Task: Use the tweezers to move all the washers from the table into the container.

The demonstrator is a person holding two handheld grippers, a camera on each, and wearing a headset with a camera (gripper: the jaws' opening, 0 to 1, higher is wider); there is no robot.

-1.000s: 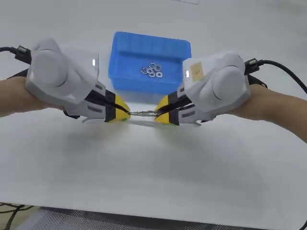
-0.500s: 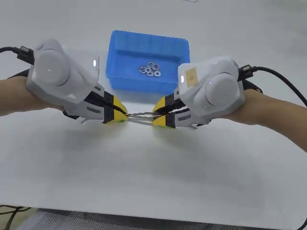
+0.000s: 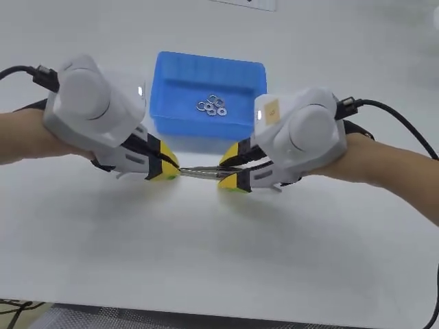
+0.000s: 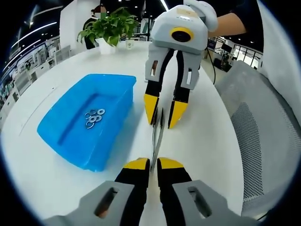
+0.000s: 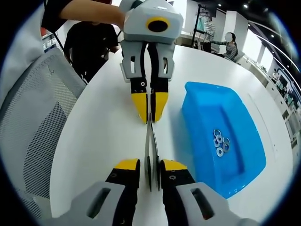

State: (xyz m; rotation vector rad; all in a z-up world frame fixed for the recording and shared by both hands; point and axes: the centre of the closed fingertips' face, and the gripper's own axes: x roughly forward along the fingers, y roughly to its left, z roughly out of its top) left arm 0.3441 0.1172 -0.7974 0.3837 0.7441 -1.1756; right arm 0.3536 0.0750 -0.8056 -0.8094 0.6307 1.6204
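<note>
Thin metal tweezers (image 3: 201,171) lie level between my two grippers, just above the white table. My left gripper (image 3: 171,167) is shut on one end of the tweezers (image 4: 158,134). My right gripper (image 3: 232,168) faces it, open, with its yellow jaws on either side of the other end (image 5: 150,141) and a small gap showing. Behind them stands the blue container (image 3: 180,72) with several washers (image 3: 212,106) in a cluster on its floor. The left gripper view has the container (image 4: 110,87) and washers (image 4: 92,117) at left; the right gripper view has the container (image 5: 207,101) and washers (image 5: 220,141) at right.
The white table's front edge (image 3: 206,314) runs below the grippers. A grey mesh chair (image 4: 263,122) stands off the table's side. A potted plant (image 4: 110,26) sits at the table's far end. People stand in the background (image 5: 89,42).
The right gripper's jaws, closed on the tweezers a second ago, now stand apart around them. The left gripper keeps its hold. Both grippers have hardly shifted.
</note>
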